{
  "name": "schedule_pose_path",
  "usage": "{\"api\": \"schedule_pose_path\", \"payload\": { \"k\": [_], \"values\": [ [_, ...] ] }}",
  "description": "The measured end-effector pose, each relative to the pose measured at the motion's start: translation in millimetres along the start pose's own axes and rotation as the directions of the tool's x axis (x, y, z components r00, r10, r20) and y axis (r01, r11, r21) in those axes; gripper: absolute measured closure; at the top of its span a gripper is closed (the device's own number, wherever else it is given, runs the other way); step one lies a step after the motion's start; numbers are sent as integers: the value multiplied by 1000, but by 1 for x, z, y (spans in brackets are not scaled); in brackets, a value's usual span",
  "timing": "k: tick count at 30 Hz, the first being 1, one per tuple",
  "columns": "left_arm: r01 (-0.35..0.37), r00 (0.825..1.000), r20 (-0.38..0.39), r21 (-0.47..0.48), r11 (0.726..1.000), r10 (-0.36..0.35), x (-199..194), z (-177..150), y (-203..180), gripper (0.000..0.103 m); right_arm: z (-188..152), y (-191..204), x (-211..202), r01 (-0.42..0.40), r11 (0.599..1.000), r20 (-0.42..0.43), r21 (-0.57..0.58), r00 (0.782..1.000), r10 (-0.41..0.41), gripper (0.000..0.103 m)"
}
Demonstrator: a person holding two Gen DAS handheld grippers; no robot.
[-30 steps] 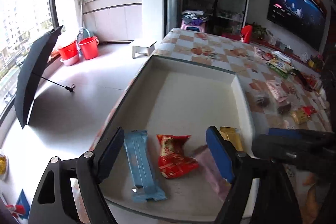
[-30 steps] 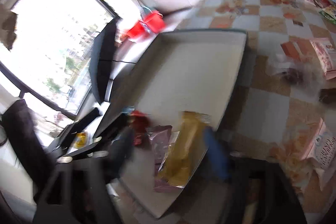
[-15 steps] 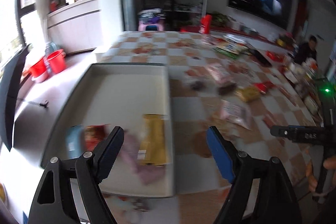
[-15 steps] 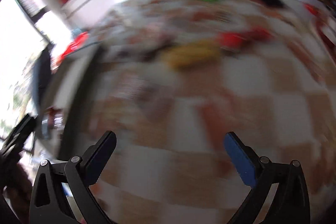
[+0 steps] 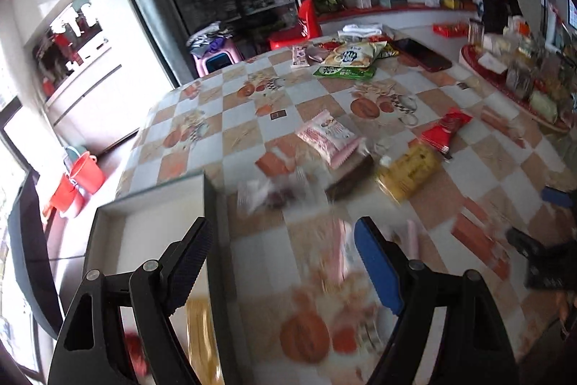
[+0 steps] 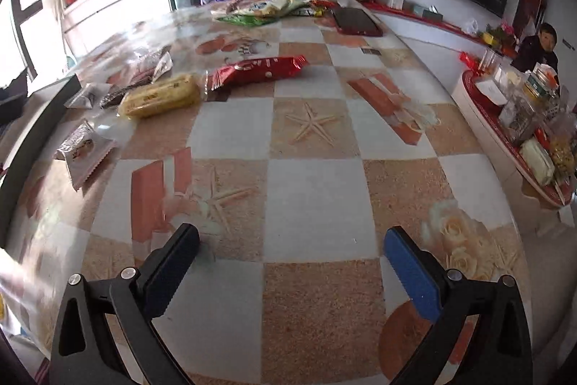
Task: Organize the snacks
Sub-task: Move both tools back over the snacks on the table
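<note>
My left gripper (image 5: 285, 262) is open and empty, above the table just right of the white tray (image 5: 151, 204). A yellow packet (image 5: 202, 327) and a red one (image 5: 135, 352) lie in the tray, blurred. On the checkered table lie a pink-white packet (image 5: 326, 134), a yellow packet (image 5: 409, 172), a red packet (image 5: 443, 128) and clear-wrapped dark snacks (image 5: 277, 193). My right gripper (image 6: 288, 258) is open and empty, low over bare tablecloth. In its view lie the yellow packet (image 6: 162, 96), the red packet (image 6: 258, 69) and a small wrapped snack (image 6: 81, 147).
Green and yellow snack bags (image 5: 348, 58) and a dark phone (image 5: 422, 55) lie at the table's far end. A red-rimmed tray of jars (image 6: 523, 118) stands at the right. A person (image 5: 499, 6) sits beyond it. Red buckets (image 5: 77, 179) stand on the floor left.
Both grippers have swung right, away from the tray toward the loose snacks on the table. The right gripper left the yellow packet in the tray and stands open and empty.
</note>
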State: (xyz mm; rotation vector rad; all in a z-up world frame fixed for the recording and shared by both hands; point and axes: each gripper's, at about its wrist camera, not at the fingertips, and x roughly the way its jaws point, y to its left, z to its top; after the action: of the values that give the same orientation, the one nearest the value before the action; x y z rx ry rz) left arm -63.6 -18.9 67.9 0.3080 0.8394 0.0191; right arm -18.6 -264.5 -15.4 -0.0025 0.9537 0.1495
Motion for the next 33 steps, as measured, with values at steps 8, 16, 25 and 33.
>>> {"api": "schedule_pose_path", "payload": {
  "k": [8, 16, 25, 33],
  "values": [
    [4, 991, -132, 64, 998, 4, 81, 17, -5, 19, 16, -1, 12, -34, 999, -66, -40, 997, 31, 0],
    [34, 992, -123, 238, 971, -5, 108, 37, -1, 19, 23, 0, 17, -55, 996, -71, -67, 996, 50, 0],
    [338, 904, -270, -25, 941, -332, 130, 26, 27, 19, 24, -2, 18, -64, 996, -53, -68, 997, 61, 0],
    [305, 919, -260, -10, 952, -297, 104, 22, 15, 18, 24, -3, 17, -69, 995, -52, -67, 997, 65, 0]
  ]
}}
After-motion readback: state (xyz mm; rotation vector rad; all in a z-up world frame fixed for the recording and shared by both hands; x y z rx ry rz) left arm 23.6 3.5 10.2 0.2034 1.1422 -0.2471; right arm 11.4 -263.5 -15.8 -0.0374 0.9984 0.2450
